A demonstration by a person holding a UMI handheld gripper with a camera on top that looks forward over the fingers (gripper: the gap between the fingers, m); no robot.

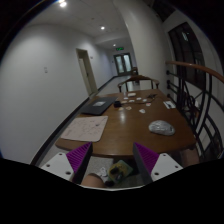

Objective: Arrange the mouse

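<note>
A: What is seen nearest?

B: The gripper [113, 162] is held open at the near end of the table [118, 132], its purple pads [78, 156] spread apart with nothing clasped between them. Something small and dark is glimpsed low between the fingers, but it cannot be identified.

A: And the mouse?

B: The mouse [160, 127] is found beyond the fingers, lying on the wood toward the right side, well apart from the gripper. A pale mat [85, 127] is laid ahead on the left.

A: Farther on?

B: White papers [140, 98] are scattered at the far end, with a dark flat object [97, 107] beside them, and a corridor is seen behind.

A: How far is the task judged to be?

B: It is judged barely begun: the mouse is not yet touched. The reach, the grasp and the placing are all left.
</note>
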